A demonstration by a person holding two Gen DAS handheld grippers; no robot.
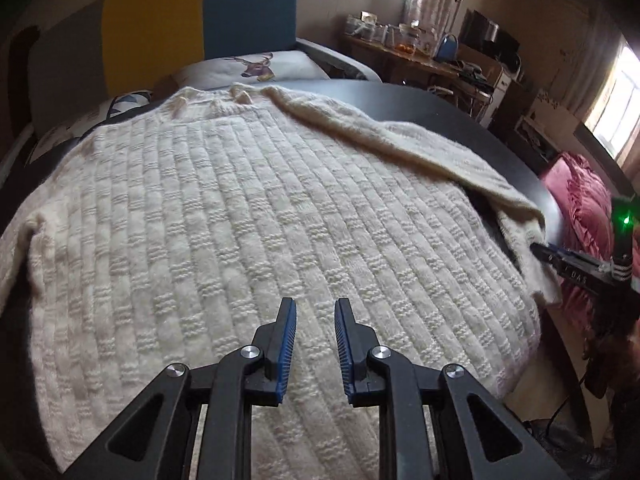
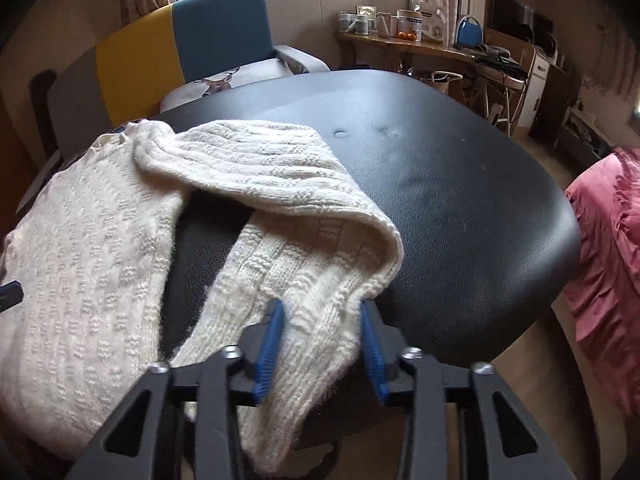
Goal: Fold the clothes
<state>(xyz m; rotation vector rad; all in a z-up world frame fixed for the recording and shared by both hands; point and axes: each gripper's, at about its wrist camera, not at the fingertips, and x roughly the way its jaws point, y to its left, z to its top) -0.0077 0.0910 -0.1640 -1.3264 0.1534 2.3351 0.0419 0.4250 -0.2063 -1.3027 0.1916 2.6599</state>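
Presently: cream chunky-knit sweater (image 1: 248,208) on black padded counter (image 2: 460,208); soft, limp, bulky. Right gripper (image 2: 323,330) jaws clamping sleeve cuff (image 2: 320,344); left gripper (image 1: 315,332) jaws narrow, empty. Best taken at cuffs, hem.

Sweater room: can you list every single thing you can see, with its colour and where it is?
sweater: one, cream knit, spread on the table, one sleeve doubled back
table: one, black, under the sweater
sofa: one, grey, yellow and blue, behind the table
deer cushion: one, white, on the sofa
pink cloth: one, right of the table
cluttered desk: one, wooden, far wall
left tongs: black with blue pads, empty, above the sweater
right tongs: black with blue pads, around the sleeve end
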